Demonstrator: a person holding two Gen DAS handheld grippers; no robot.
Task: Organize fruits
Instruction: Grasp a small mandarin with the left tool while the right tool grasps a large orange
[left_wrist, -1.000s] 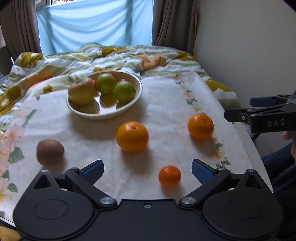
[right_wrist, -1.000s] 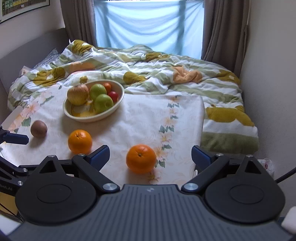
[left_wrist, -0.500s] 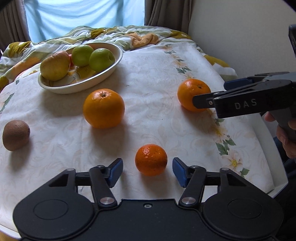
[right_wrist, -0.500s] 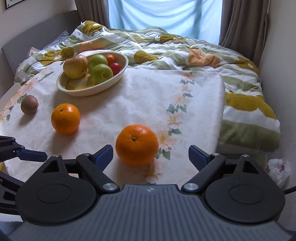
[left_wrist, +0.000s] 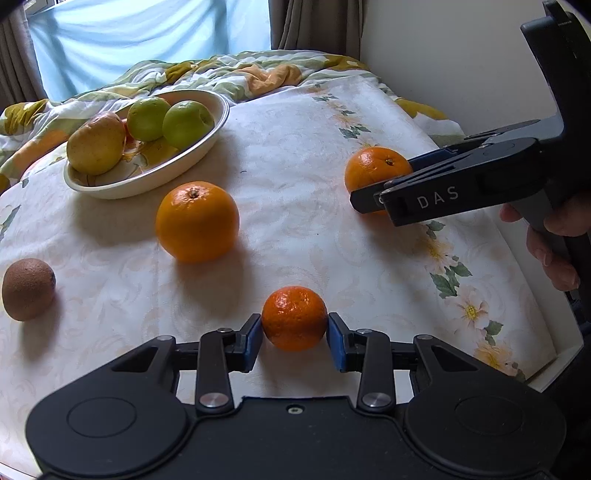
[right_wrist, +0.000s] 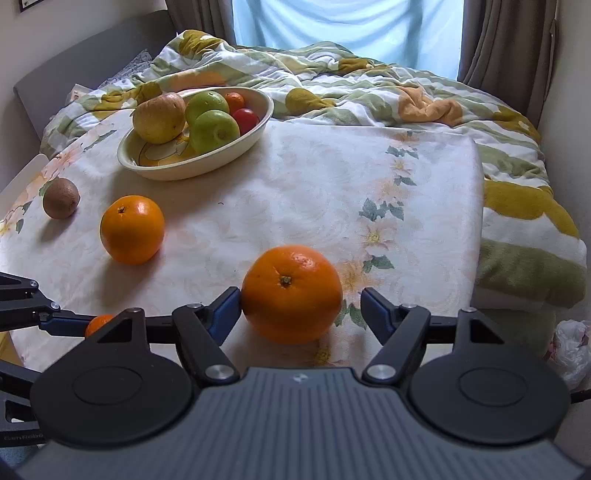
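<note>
My left gripper (left_wrist: 294, 332) is shut on a small mandarin (left_wrist: 294, 318) that sits on the floral tablecloth near the front edge. My right gripper (right_wrist: 297, 308) is open around a large orange (right_wrist: 291, 294); its left pad touches the fruit and the right pad stands a little apart. That orange also shows in the left wrist view (left_wrist: 375, 170). A second large orange (left_wrist: 197, 221) and a kiwi (left_wrist: 27, 288) lie loose on the cloth. A cream bowl (left_wrist: 207, 142) at the back holds a pear, two green apples and small red fruits.
The table's right edge (left_wrist: 554, 363) and front edge are close to the grippers. A rumpled floral duvet (right_wrist: 369, 85) lies behind the table. A wall stands on the right. A white plastic bag (right_wrist: 570, 347) lies beside the bed.
My left gripper moved forward and closed on the mandarin. My right gripper moved forward so the large orange now sits between its fingers, which have narrowed around it.
</note>
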